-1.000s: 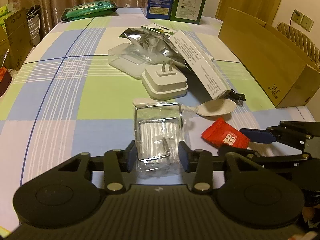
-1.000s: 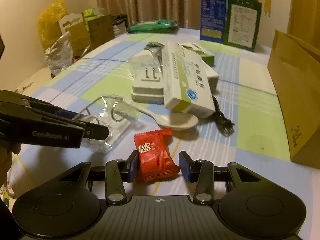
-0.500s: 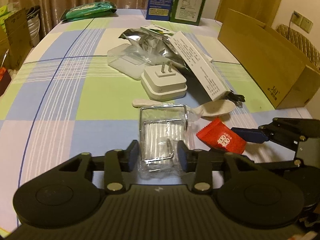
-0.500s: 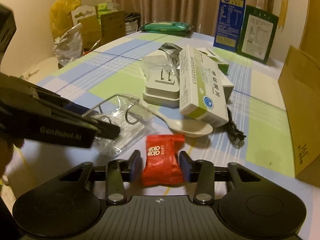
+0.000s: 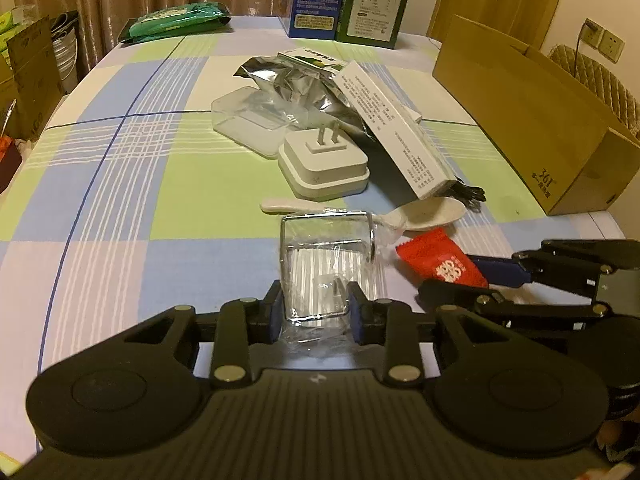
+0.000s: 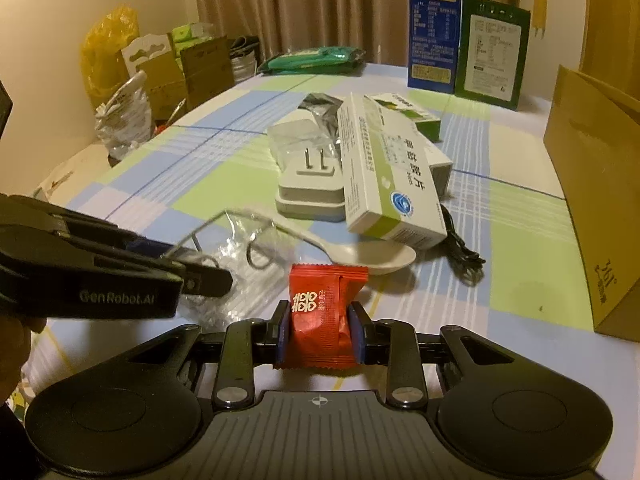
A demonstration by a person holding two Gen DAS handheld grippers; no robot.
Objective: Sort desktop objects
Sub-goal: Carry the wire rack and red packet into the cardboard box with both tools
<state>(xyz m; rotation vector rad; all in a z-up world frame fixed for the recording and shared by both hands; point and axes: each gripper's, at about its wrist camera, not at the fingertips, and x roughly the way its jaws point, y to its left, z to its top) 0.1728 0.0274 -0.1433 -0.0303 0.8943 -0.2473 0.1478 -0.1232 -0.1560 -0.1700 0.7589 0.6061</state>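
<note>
My left gripper (image 5: 314,310) is shut on a clear plastic packet with a metal wire hook (image 5: 320,272), near the table's front edge. My right gripper (image 6: 320,330) is shut on a red candy wrapper (image 6: 320,312); that wrapper shows in the left wrist view (image 5: 440,266) between the right gripper's dark fingers (image 5: 456,292). The left gripper (image 6: 204,276) shows at left in the right wrist view, on the clear packet (image 6: 236,256). A white spoon (image 5: 420,214), a white plug adapter (image 5: 324,164) and a white medicine box (image 5: 396,128) lie just beyond.
A silver foil bag (image 5: 296,80) and a clear plastic case (image 5: 244,118) lie mid-table. A brown cardboard box (image 5: 532,120) stands at the right. Blue and green cartons (image 5: 348,0) and a green pack (image 5: 176,22) sit at the far edge. A black cable (image 6: 460,244) lies by the box.
Both grippers have closed: the left on the clear packet, the right on the red candy wrapper. The packet and the wrapper have shifted slightly between the fingers.
</note>
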